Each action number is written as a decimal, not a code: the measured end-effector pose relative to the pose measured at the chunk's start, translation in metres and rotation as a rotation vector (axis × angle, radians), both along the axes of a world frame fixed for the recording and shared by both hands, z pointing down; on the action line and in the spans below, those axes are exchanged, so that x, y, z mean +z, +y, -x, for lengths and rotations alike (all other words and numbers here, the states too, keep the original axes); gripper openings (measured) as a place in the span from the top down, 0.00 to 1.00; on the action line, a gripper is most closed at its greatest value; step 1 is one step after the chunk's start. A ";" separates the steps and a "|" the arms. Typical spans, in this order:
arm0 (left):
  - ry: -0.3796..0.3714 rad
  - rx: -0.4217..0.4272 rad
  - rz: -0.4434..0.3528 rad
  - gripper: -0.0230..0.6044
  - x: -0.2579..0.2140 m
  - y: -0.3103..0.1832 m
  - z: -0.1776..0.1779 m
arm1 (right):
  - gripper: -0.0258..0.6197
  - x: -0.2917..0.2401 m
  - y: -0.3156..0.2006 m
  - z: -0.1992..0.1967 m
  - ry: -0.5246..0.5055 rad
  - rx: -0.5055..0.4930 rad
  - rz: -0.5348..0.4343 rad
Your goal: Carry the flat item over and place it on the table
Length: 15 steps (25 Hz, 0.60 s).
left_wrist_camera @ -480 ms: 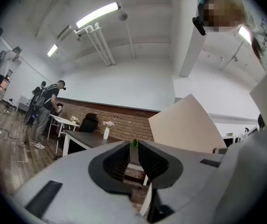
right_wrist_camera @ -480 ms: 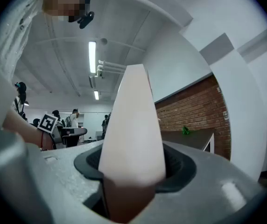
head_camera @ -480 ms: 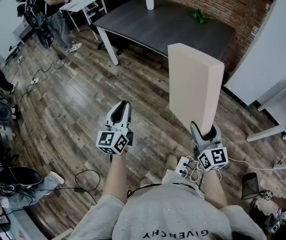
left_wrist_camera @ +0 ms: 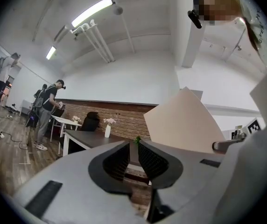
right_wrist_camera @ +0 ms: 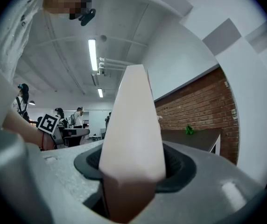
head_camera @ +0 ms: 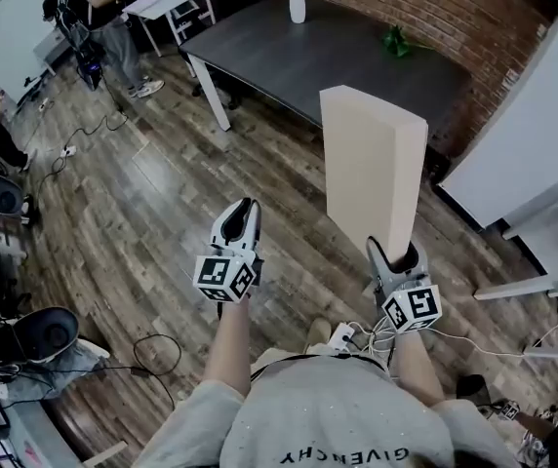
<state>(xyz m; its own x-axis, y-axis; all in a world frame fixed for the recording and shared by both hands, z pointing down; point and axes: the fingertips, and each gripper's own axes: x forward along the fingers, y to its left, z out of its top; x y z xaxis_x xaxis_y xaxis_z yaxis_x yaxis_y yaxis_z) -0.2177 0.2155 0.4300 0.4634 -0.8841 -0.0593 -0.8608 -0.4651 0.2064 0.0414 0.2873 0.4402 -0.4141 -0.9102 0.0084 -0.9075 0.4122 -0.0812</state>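
Observation:
A tall, flat beige slab (head_camera: 372,169) stands upright in my right gripper (head_camera: 394,257), whose jaws are shut on its lower end. In the right gripper view the slab (right_wrist_camera: 133,129) rises between both pads and hides much of what lies ahead. My left gripper (head_camera: 239,224) hangs to the slab's left, shut and holding nothing; its view shows the jaws together (left_wrist_camera: 132,160) and the slab (left_wrist_camera: 185,122) on the right. The dark table (head_camera: 328,52) lies ahead, beyond the slab.
On the dark table stand a white vase with flowers (head_camera: 298,3) and a small green plant (head_camera: 396,39). A white table (head_camera: 167,0) and people (head_camera: 94,13) are at the far left. Cables (head_camera: 89,130) cross the wooden floor. White furniture (head_camera: 542,252) stands at right.
The slab and both grippers have come a little nearer the dark table; the floor and table have slid down in the head view. The grips are unchanged.

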 end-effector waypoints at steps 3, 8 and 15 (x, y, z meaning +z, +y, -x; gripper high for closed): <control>0.002 -0.002 0.016 0.88 0.008 -0.012 -0.020 | 0.55 0.003 -0.018 -0.009 0.009 -0.023 0.005; -0.007 0.015 0.038 0.88 0.015 -0.032 -0.056 | 0.55 0.008 -0.045 -0.024 0.031 -0.046 0.023; -0.023 0.034 0.053 0.88 0.027 -0.068 -0.081 | 0.55 0.015 -0.091 -0.030 -0.008 -0.060 0.069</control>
